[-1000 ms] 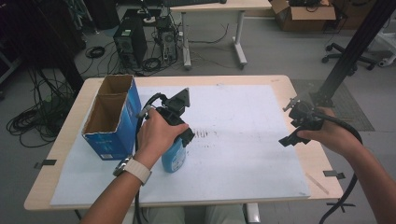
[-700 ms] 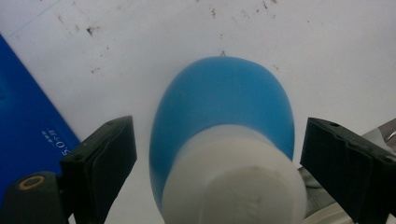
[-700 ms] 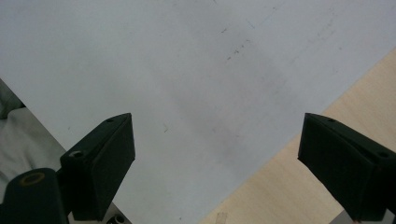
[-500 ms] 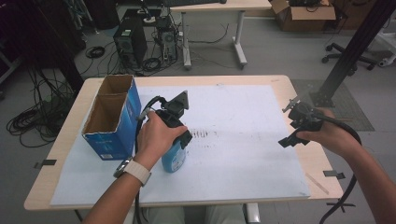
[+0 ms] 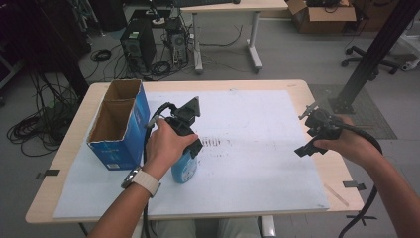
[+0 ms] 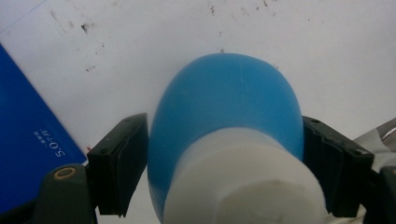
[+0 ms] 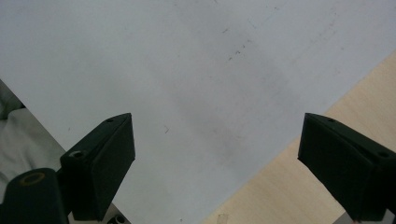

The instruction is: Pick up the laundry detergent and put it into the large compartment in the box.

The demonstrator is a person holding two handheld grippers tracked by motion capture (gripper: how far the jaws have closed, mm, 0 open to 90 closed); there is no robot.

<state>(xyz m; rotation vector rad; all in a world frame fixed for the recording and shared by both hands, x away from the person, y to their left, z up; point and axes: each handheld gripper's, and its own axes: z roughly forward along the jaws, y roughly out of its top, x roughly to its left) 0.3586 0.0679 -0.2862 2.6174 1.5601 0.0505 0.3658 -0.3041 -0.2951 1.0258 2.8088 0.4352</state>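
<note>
The left gripper (image 6: 224, 177) has just been closing its jaws on the blue bottle (image 6: 224, 135) standing on the paper (image 5: 257, 134) beside the box (image 5: 119, 126), so grasping is done and lifting remains; the right gripper (image 7: 217, 168) hangs spread and empty; the box print is unreadable.

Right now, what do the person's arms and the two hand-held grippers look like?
Both hand-held grippers are black, each with two blocky jaws and a trailing black cable. The left hand-held gripper carries a grey three-cornered plate on top. The left wrist wears a watch with a pale band. Both forearms are bare, no sleeves; the right hand-held gripper looks all black.
</note>
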